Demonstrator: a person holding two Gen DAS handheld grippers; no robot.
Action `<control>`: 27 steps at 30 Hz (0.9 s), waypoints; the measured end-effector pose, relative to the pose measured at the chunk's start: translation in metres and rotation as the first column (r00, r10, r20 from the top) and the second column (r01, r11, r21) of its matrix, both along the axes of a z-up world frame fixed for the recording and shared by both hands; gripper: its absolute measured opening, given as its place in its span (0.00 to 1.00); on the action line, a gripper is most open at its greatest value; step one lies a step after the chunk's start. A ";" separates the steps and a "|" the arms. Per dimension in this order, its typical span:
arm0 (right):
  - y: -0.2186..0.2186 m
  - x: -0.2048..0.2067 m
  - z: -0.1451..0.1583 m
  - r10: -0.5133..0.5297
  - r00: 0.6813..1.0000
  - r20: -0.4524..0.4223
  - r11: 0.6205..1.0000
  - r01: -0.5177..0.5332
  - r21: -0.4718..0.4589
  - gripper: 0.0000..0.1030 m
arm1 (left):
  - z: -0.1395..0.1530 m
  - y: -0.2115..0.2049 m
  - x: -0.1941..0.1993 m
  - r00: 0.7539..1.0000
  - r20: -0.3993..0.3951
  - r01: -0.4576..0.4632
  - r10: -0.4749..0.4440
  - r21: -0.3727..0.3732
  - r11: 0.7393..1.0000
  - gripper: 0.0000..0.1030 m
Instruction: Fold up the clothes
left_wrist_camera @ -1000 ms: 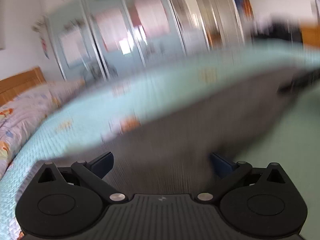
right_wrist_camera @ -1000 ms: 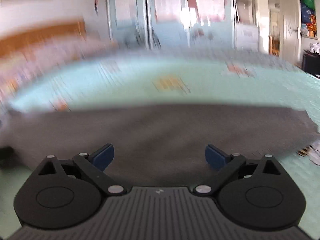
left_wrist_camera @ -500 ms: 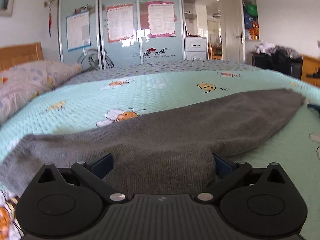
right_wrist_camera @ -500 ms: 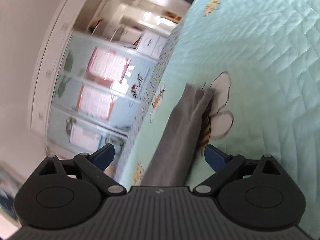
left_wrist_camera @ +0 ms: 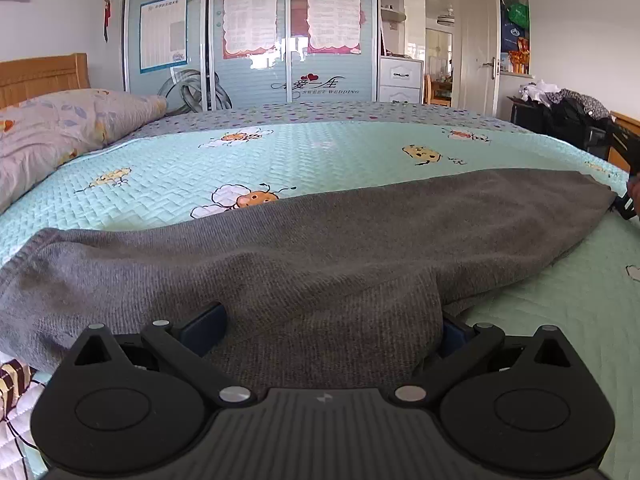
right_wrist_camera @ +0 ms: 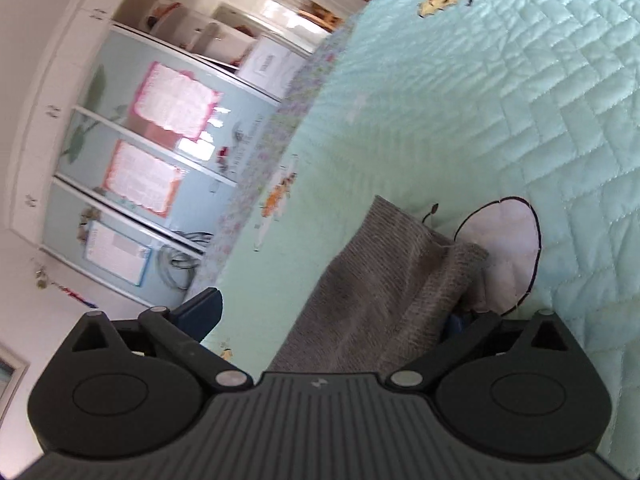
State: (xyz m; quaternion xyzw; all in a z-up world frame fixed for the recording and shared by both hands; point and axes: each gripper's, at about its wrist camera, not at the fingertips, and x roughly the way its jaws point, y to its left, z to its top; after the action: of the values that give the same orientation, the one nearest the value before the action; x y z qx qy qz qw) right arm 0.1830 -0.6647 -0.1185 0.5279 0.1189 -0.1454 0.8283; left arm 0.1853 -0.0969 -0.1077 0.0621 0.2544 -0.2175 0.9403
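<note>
A grey knitted garment (left_wrist_camera: 360, 248) lies stretched left to right across the mint-green bedspread (left_wrist_camera: 320, 152). My left gripper (left_wrist_camera: 328, 320) is low at its near edge, open, fingers wide apart with a flap of the cloth lying between them. In the right wrist view the camera is rolled on its side. My right gripper (right_wrist_camera: 328, 312) is open at the garment's narrow end (right_wrist_camera: 380, 280). The cloth covers most of its right finger (right_wrist_camera: 456, 324). A dark piece of that gripper (left_wrist_camera: 628, 204) shows at the garment's far right tip in the left wrist view.
A patterned pillow (left_wrist_camera: 60, 120) and wooden headboard (left_wrist_camera: 40, 76) are at the left. Sliding wardrobe doors (left_wrist_camera: 256, 40) stand behind the bed. A dark stand piled with clothes (left_wrist_camera: 560, 112) is at the right. The bed's near edge runs under my left gripper.
Both views were blurred with motion and have settled. The garment now rests flat on the bed. My right gripper has rolled sideways and come closer to the garment's end.
</note>
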 end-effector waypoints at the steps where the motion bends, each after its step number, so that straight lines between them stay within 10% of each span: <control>1: 0.003 -0.011 -0.001 0.001 1.000 0.006 1.000 -0.001 -0.006 0.67 | 0.000 0.000 0.000 1.000 -0.001 0.000 0.000 -0.004 1.000 0.99; 2: 0.002 -0.017 -0.006 0.005 1.000 0.004 1.000 -0.005 0.014 0.36 | 0.000 0.001 0.000 1.000 -0.002 0.001 -0.001 -0.007 1.000 0.99; 4: -0.003 -0.026 -0.021 0.003 1.000 -0.003 0.996 -0.003 0.090 0.13 | 0.000 0.001 0.000 1.000 -0.004 0.001 -0.001 -0.013 1.000 0.99; 13: 0.054 -0.021 0.045 0.080 0.997 0.020 0.951 -0.071 -0.300 0.13 | 0.000 0.001 0.001 1.000 -0.009 0.001 -0.002 -0.024 1.000 0.99; 27: 0.250 0.036 0.111 0.167 0.975 -0.147 0.503 -0.212 -0.838 0.13 | 0.002 0.008 0.000 1.000 -0.007 0.002 -0.003 -0.085 0.996 0.99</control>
State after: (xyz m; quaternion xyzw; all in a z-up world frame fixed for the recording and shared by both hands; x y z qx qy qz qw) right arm 0.2194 -0.4148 -0.0075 0.0380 0.1091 -0.1057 0.9877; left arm 0.1858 -0.0893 -0.1061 0.0215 0.2483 -0.2295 0.9409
